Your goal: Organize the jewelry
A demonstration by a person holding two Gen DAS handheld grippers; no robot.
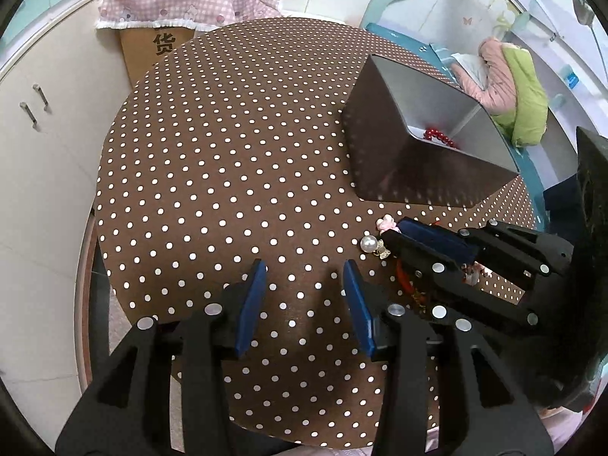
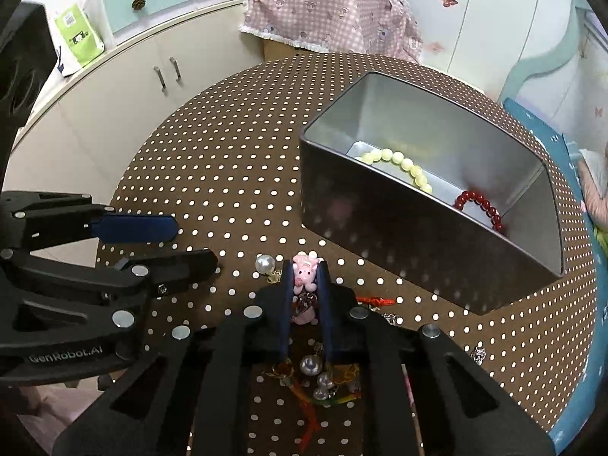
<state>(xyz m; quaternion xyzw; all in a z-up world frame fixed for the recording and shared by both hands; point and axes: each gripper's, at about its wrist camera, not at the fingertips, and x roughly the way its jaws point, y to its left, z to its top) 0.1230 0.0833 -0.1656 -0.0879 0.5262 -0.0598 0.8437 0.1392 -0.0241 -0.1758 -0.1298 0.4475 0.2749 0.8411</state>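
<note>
A silver metal tin (image 2: 380, 224) stands on the polka-dot table (image 2: 228, 174). Inside lie a pale yellow bead bracelet (image 2: 402, 165) and a red bead bracelet (image 2: 482, 205). My right gripper (image 2: 305, 266) is shut on a pink pig charm (image 2: 305, 271) just in front of the tin. A pearl earring (image 2: 265, 265) lies to its left. More pearls and cords (image 2: 319, 376) lie under the gripper. My left gripper (image 1: 304, 266) is open and empty above bare cloth; the tin (image 1: 383, 144), the pearl (image 1: 368, 244) and the right gripper (image 1: 391, 233) show to its right.
White cabinets (image 2: 133, 95) curve behind the table. A cardboard box under a pink checked cloth (image 2: 326, 15) stands at the far edge. A small silver trinket (image 2: 478, 353) lies at the table's right. A blue box (image 2: 539, 129) sits beyond the tin.
</note>
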